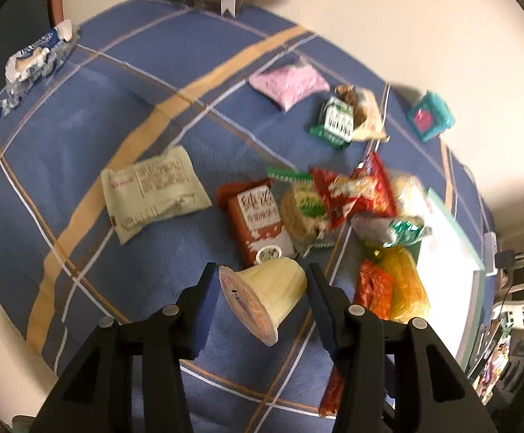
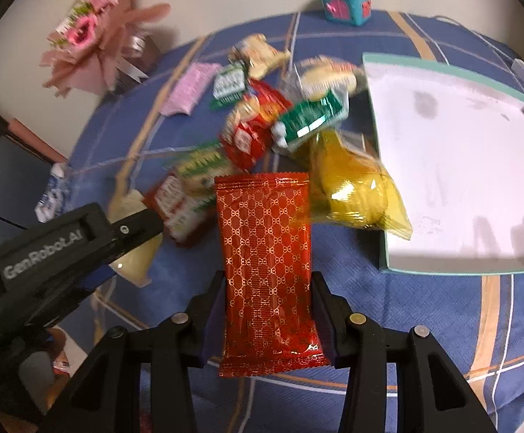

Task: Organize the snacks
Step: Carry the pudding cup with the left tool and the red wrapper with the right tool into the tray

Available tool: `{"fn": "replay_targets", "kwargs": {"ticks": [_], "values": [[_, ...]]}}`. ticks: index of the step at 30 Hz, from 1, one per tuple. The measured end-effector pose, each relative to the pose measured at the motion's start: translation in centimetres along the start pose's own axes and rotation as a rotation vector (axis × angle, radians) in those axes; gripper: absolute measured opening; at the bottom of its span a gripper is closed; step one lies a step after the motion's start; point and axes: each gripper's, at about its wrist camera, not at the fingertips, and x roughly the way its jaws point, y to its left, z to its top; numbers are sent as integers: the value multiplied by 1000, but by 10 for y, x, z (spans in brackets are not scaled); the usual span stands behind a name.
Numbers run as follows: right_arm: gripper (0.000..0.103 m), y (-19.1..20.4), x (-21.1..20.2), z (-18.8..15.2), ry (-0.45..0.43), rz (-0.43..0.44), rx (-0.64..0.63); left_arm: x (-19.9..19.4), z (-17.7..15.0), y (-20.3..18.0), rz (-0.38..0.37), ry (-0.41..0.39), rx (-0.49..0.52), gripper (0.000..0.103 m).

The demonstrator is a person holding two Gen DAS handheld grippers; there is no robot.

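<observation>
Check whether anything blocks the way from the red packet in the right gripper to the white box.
The yellow bag lies against the white box's near left corner, up and right of the red packet. The tablecloth below that bag, toward the box's near wall, looks bare.

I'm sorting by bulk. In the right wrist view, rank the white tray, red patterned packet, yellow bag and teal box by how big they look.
1. white tray
2. red patterned packet, inflated by nearness
3. yellow bag
4. teal box, farthest away
</observation>
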Motion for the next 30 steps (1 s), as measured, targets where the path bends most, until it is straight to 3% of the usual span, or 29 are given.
{"fn": "replay_targets", "kwargs": {"ticks": [4,10,18,28,30], "values": [[47,-3,-20,9,-43,12,12,-12,3,-2,-4,-41,12,50],[48,-32,-48,19,-100,-24,74,-9,0,-26,-38,-29,73,50],[48,-104,-79,46,-164,-179,225,-1,-15,-114,-104,7,302,50],[48,-186,-97,60,-195,-242,389,32,-32,-213,-146,67,498,51],[48,-186,-95,60,-193,-253,410,40,-35,-226,-152,81,517,51]]}}
